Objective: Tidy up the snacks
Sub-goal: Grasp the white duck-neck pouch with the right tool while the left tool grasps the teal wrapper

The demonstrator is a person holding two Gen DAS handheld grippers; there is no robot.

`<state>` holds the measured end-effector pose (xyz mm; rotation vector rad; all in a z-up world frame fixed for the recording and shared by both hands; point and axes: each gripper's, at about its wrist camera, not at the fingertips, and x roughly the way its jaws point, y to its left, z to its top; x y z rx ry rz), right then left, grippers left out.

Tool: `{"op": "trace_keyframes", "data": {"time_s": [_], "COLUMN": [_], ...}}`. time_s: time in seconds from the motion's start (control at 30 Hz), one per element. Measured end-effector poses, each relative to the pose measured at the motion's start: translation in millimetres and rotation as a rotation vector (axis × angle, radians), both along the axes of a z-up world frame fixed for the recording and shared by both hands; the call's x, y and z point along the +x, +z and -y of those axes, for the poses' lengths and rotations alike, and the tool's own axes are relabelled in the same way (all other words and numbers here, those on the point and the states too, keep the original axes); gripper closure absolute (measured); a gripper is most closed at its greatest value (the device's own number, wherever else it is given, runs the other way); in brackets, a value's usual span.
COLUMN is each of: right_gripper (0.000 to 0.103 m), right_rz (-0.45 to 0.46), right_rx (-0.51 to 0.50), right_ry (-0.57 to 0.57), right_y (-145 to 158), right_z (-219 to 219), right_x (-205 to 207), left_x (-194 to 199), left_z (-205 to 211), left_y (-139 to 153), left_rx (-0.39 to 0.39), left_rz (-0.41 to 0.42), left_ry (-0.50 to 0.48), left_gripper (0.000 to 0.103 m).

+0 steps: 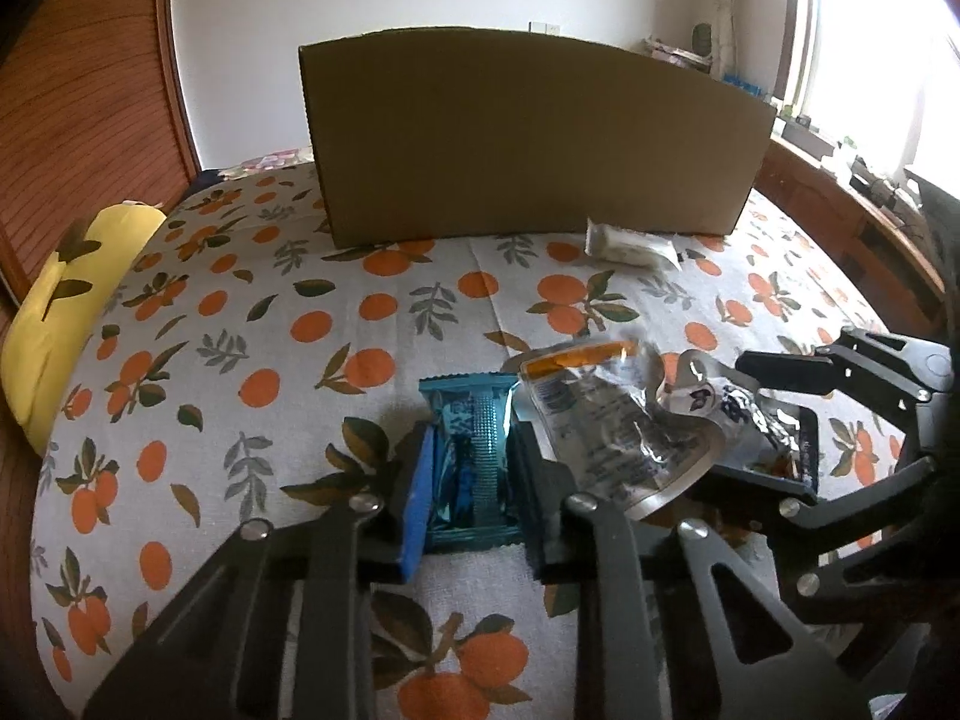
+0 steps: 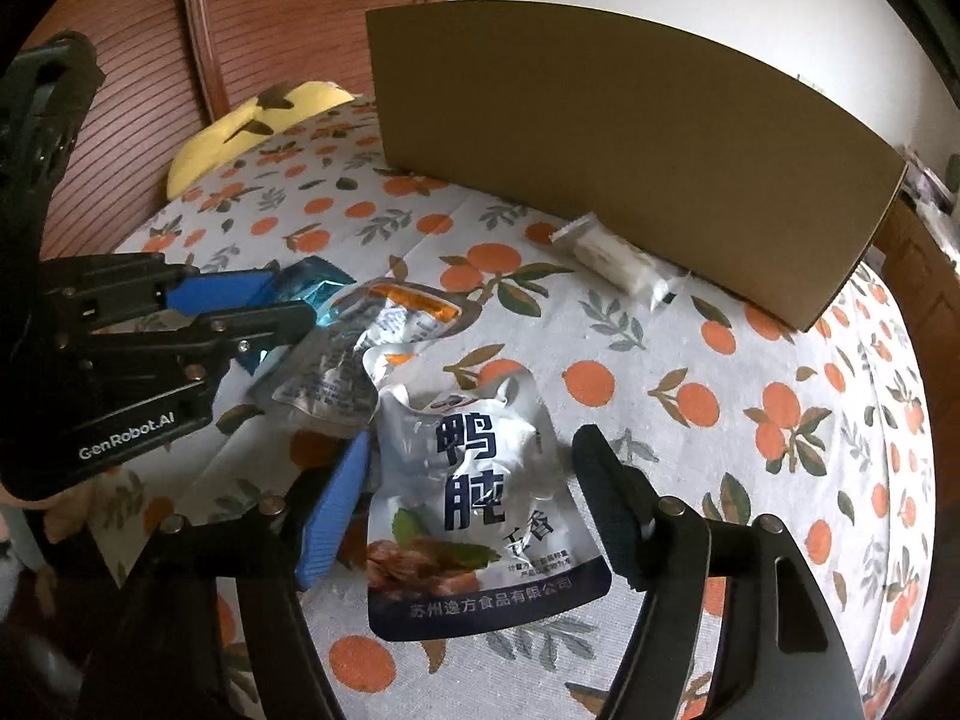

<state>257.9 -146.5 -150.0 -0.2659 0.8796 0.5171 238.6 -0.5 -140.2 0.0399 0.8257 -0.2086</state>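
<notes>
Teal pkt (image 1: 471, 456) in L gripper (image 1: 471, 474)

A home bedroom: a bed spread with an orange-fruit-printed white sheet (image 1: 300, 312), a yellow pillow (image 1: 66, 300) at its left edge, a reddish slatted wooden wardrobe door (image 2: 288, 12), a bright window (image 1: 870, 30).

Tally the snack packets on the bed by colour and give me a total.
Teal packet, between the left gripper's pads: 1
Silver-and-orange pouch: 1
Silver-and-navy pouch, between the right gripper's open jaws: 1
White packet beside the cardboard box: 1
Total: 4
</notes>
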Motion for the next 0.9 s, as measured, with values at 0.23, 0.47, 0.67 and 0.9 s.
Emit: {"op": "trace_keyframes", "data": {"time_s": [0.23,0.47,0.67,0.9], "right_gripper": [0.043,0.044,0.044,0.044], "right_rz": [0.003,-0.014,-0.001,0.019], "right_rx": [0.016,0.072,0.097,0.133], "right_ry": [-0.007,-0.019,-0.028,-0.047], "right_y": [2.2,5.6,14.0,28.3], "right_z": [6.5,15.1,22.4,35.8], "right_x": [-3.9,-9.2,-15.1,-15.3], "left_x": [-5.0,-9.1,-12.0,-11.1], "left_z": [-3.0,-4.9,0.1,5.7], "left_y": [5.4,11.6,23.9,36.1], "left_rx": [-0.019,-0.040,-0.030,-0.028], "left_rz": [0.022,0.038,0.066,0.085], "left_ry": [-0.002,-0.002,-0.017,-0.035], "left_gripper": [0.081,0.081,0.081,0.080]}}
